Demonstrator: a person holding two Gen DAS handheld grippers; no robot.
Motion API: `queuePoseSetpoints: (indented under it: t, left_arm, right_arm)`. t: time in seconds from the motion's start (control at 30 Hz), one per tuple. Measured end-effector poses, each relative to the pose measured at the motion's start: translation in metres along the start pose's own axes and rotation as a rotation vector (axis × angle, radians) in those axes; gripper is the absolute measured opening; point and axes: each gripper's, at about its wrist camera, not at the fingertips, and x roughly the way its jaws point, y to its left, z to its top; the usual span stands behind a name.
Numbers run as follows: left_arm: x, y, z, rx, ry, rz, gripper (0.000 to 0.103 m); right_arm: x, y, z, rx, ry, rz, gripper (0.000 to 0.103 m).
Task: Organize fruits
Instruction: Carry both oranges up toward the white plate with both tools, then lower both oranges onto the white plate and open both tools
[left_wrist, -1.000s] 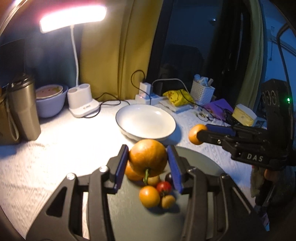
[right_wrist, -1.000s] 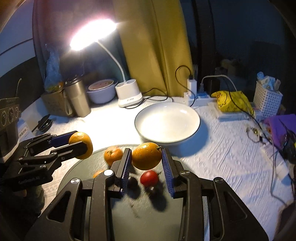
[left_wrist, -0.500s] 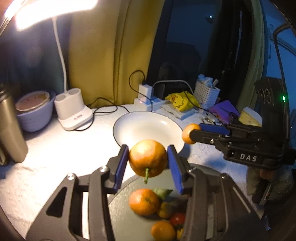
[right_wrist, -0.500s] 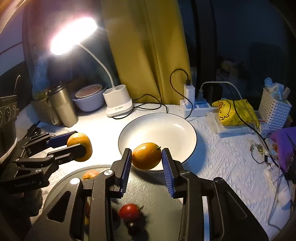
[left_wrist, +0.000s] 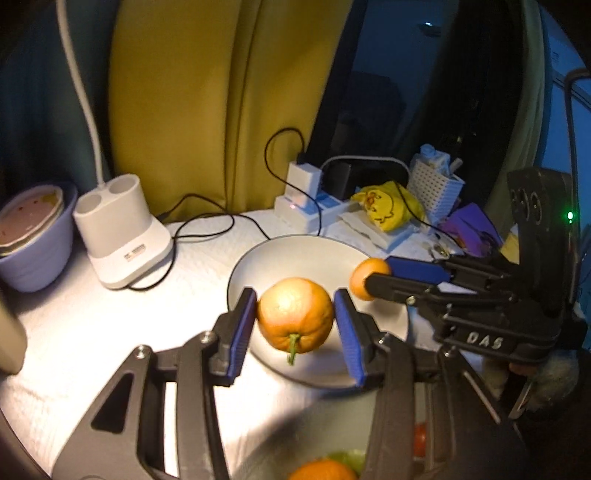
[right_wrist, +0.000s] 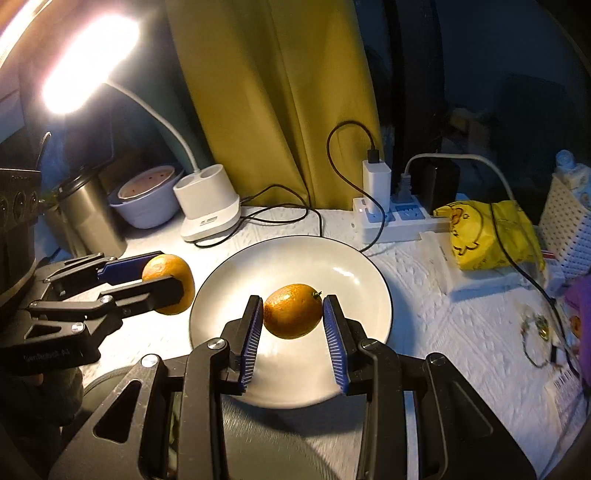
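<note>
1. Both grippers have travelled forward from over the dark tray (right_wrist: 258, 435) to the white plate (right_wrist: 354, 258) within the last second.
2. Left gripper (left_wrist: 295, 325) clamps a stemmed orange (left_wrist: 294, 314) at the plate's near-left edge.
3. Right gripper (right_wrist: 292, 314) squeezes a smaller orange (right_wrist: 292, 311) above the plate's middle.
4. Remaining fruit (left_wrist: 321, 470) stays on the tray.
5. Judging by this, release into the plate comes next; the right one looks better centred.

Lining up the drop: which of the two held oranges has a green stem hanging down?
The big round orange in the left gripper; its green stem hangs below. The right gripper's smaller orange shows only a side nub.
</note>
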Motion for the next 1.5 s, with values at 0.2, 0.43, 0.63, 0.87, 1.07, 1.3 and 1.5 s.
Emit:
queuePoseSetpoints:
  t: [0.2, 0.43, 0.63, 0.87, 1.07, 1.3, 1.5]
  left_arm:
    - [0.035, 0.011, 0.007, -0.05, 0.063, -0.029, 0.044]
    - [0.058, 0.028, 0.01, -0.128, 0.112, -0.061, 0.044]
    - [0.057, 0.027, 0.01, -0.128, 0.112, -0.043, 0.045]
    - [0.042, 0.017, 0.017, -0.086, 0.063, -0.02, 0.046]
    - [0.019, 0.012, 0.021, -0.078, 0.022, -0.001, 0.047]
    - [-0.011, 0.003, 0.021, -0.077, -0.022, 0.018, 0.048]
    - [-0.037, -0.004, 0.013, -0.083, -0.055, 0.028, 0.058]
  right_arm:
    - [0.04, -0.006, 0.006, 0.043, 0.055, 0.003, 0.036]
    - [0.069, -0.012, 0.009, 0.089, 0.086, 0.009, 0.036]
    - [0.069, -0.018, 0.012, 0.109, 0.054, -0.003, 0.036]
    - [0.052, -0.022, 0.014, 0.114, 0.03, -0.031, 0.037]
    - [0.03, -0.012, 0.015, 0.095, 0.014, -0.04, 0.037]
    - [0.006, 0.002, 0.009, 0.101, 0.027, -0.044, 0.037]
    - [-0.016, 0.011, 0.007, 0.09, 0.005, -0.049, 0.037]
